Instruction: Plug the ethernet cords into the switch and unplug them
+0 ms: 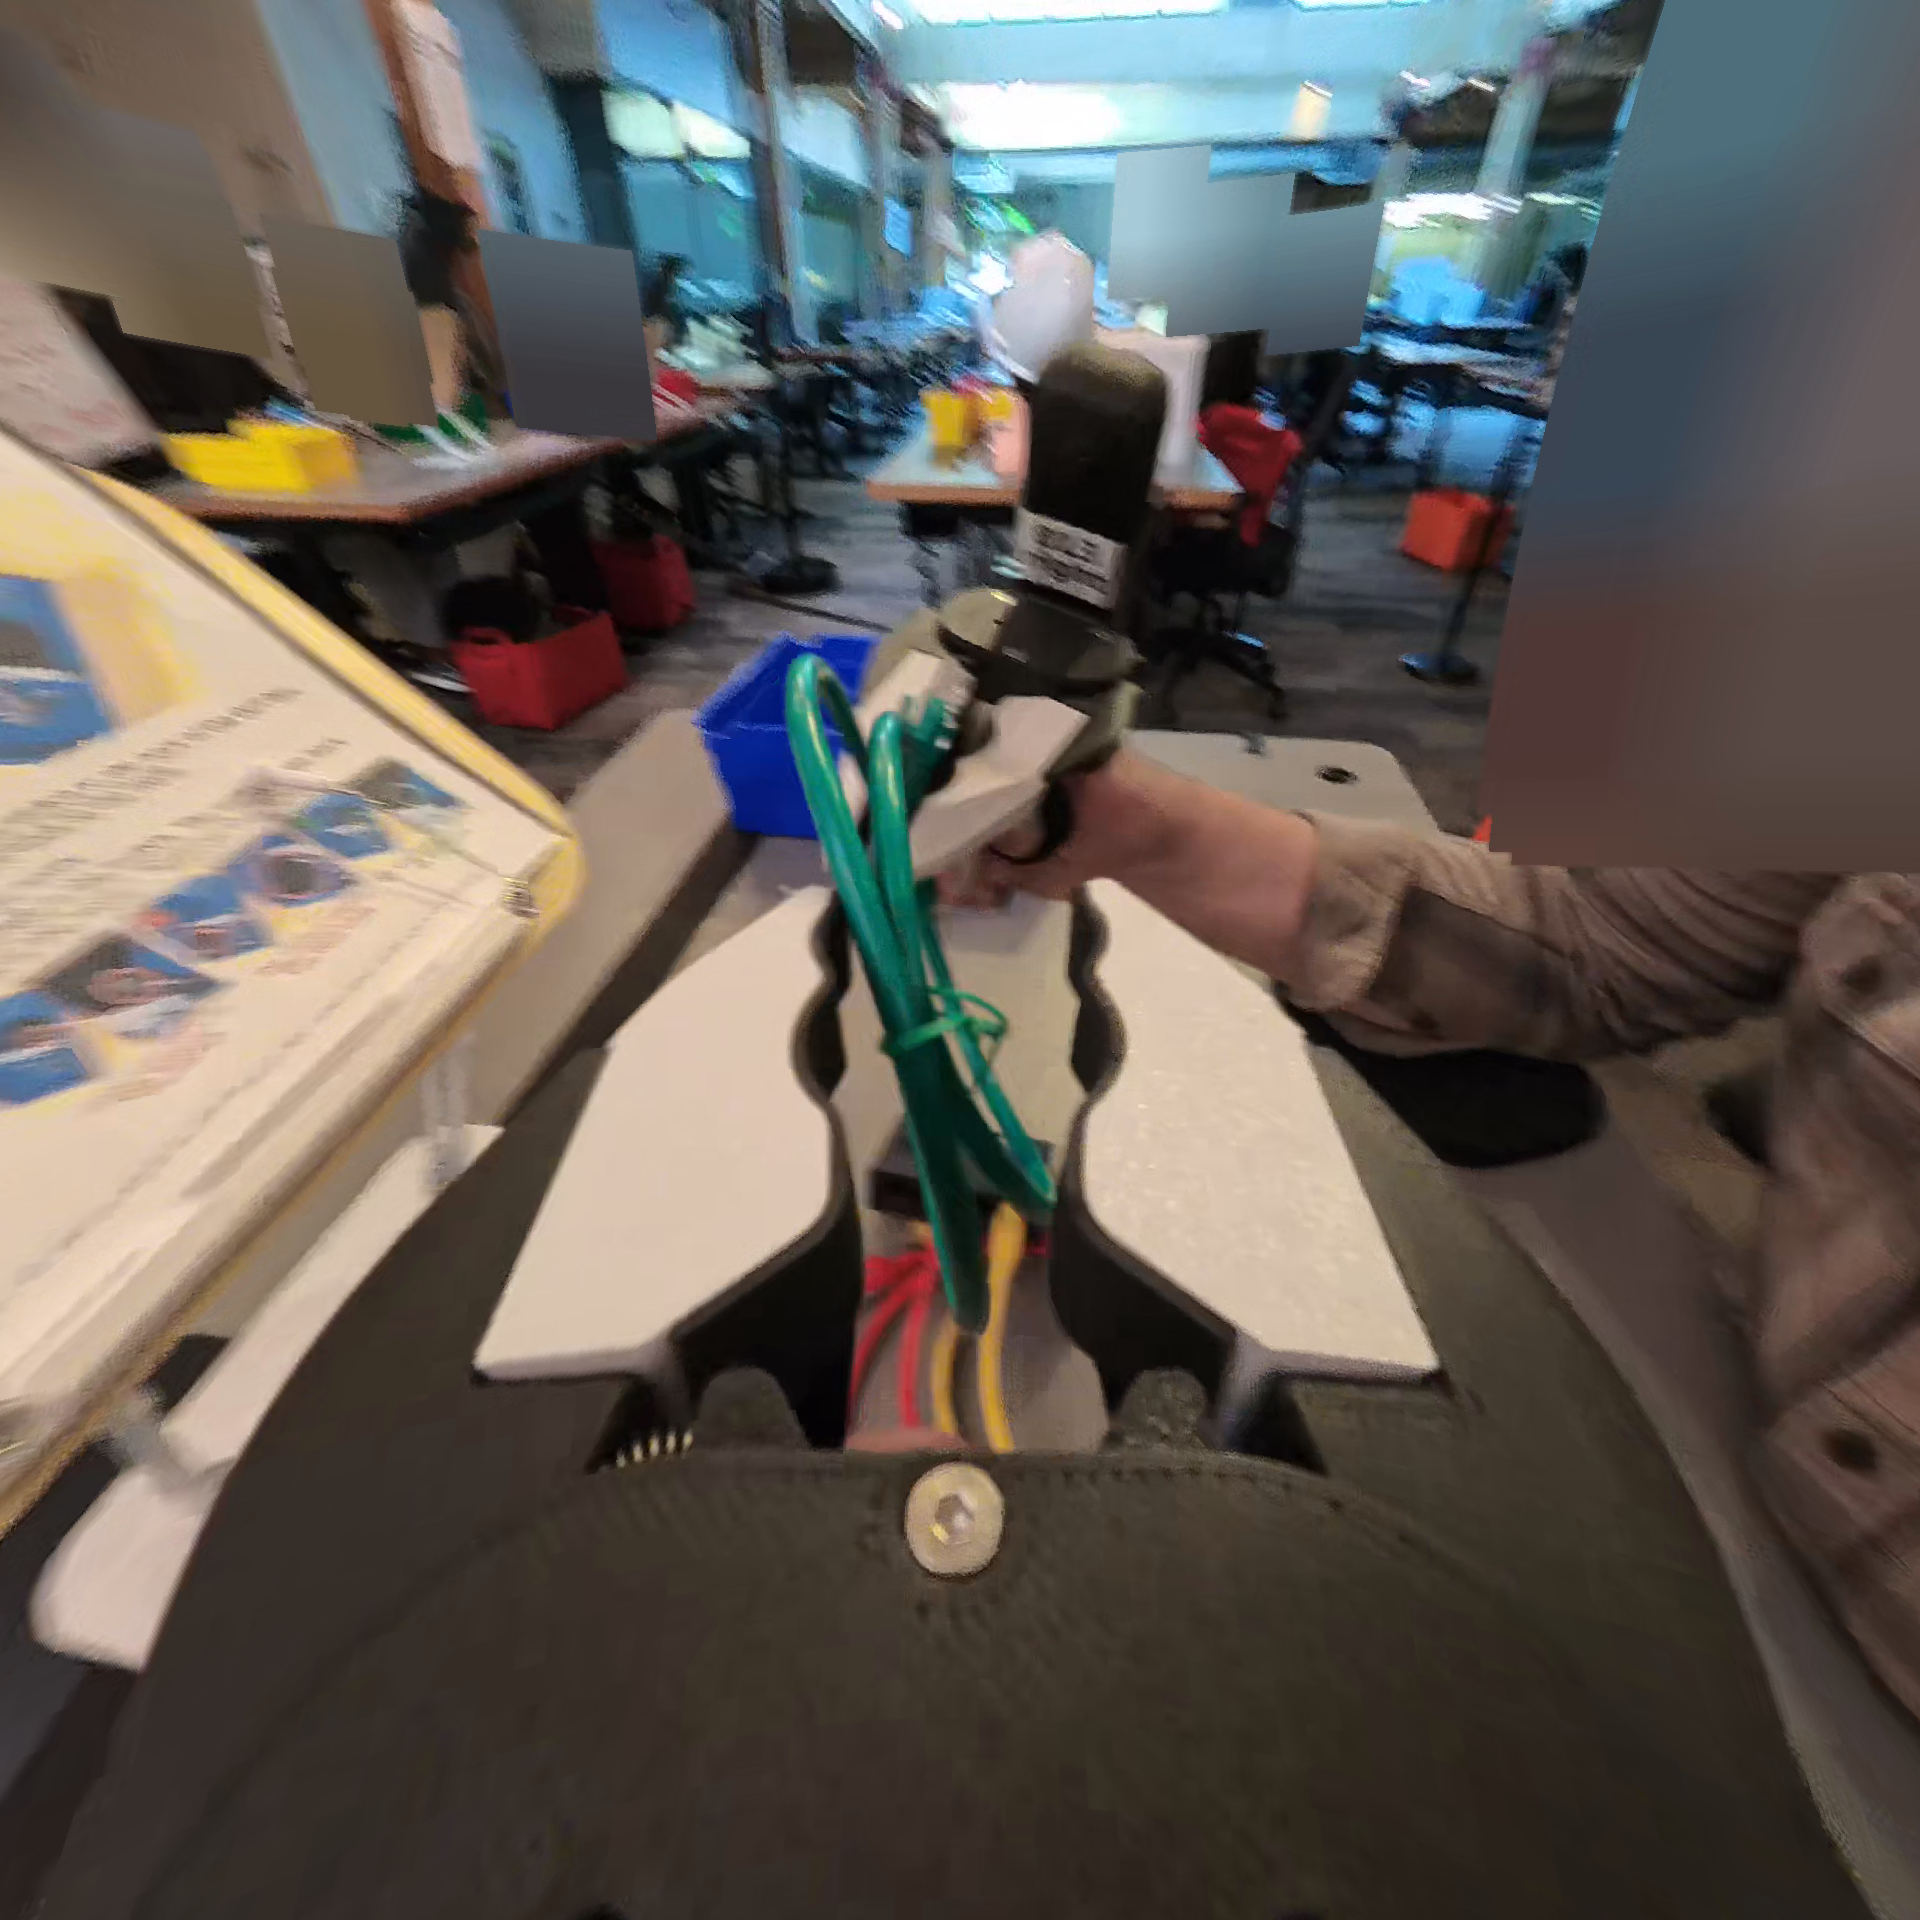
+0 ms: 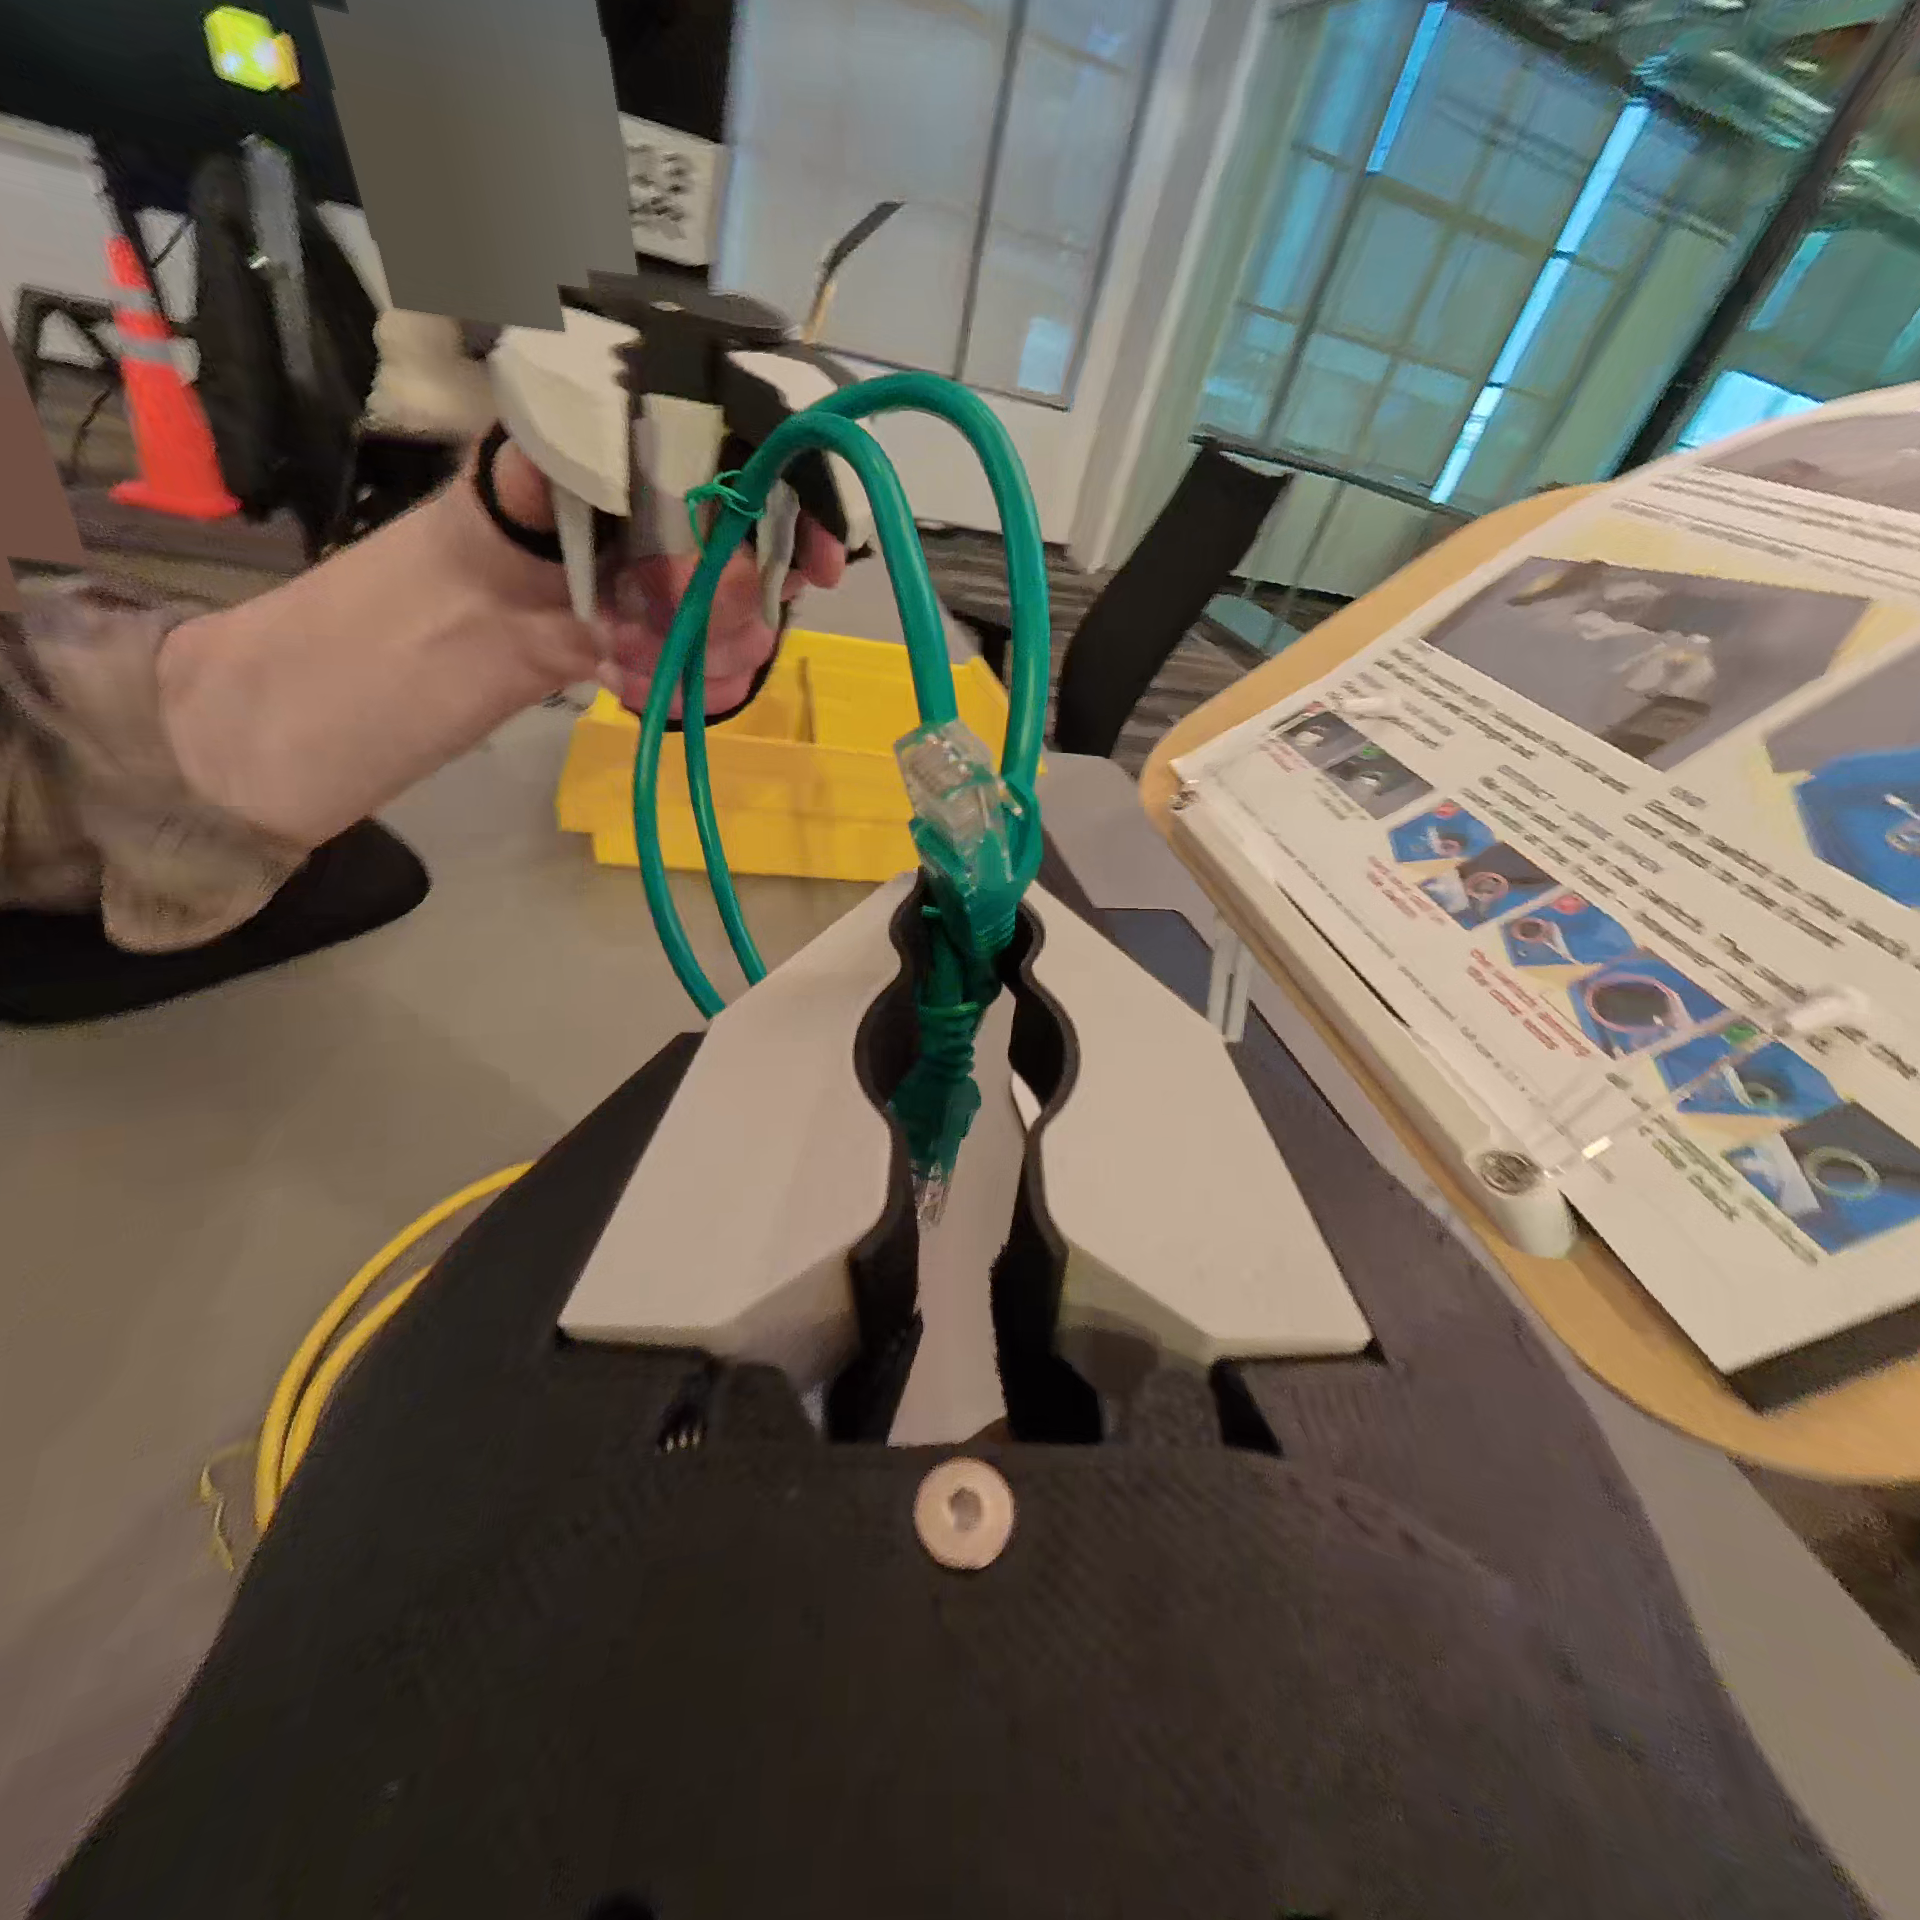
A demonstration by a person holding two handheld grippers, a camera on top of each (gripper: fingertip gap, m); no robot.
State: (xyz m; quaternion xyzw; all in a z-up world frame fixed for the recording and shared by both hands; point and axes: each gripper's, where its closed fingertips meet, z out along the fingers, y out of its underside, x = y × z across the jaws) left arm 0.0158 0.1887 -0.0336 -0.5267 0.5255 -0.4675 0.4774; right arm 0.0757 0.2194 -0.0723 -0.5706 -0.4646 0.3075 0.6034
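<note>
A green ethernet cord (image 2: pixel 935 582), coiled and held by a twist tie, hangs in the air. My right gripper (image 2: pixel 971 894) is shut on the green cord just below one clear plug (image 2: pixel 940 774); the other plug (image 2: pixel 935 1174) lies between its fingers. In the left wrist view the right gripper (image 1: pixel 935 769) holds the green cord (image 1: pixel 914 1039) so that it dangles between the fingers of my open left gripper (image 1: pixel 956 914). Whether they touch it I cannot tell. Below sits the small grey switch (image 1: pixel 894 1174), with a yellow cord (image 1: pixel 1003 1247) and a red cord (image 1: pixel 894 1288) at it.
An instruction board on a wooden stand (image 1: pixel 260 883) is close on the left and also shows in the right wrist view (image 2: pixel 1558 935). A blue bin (image 1: pixel 769 748) and a yellow bin (image 2: pixel 790 769) stand on the grey table (image 2: pixel 208 1143). A black pad (image 2: pixel 208 935) lies under the person's left arm. The left gripper's tips are roughly 9 centimetres from the right gripper's. My right gripper's tips are some 20 centimetres from the small grey switch (image 1: pixel 894 1174).
</note>
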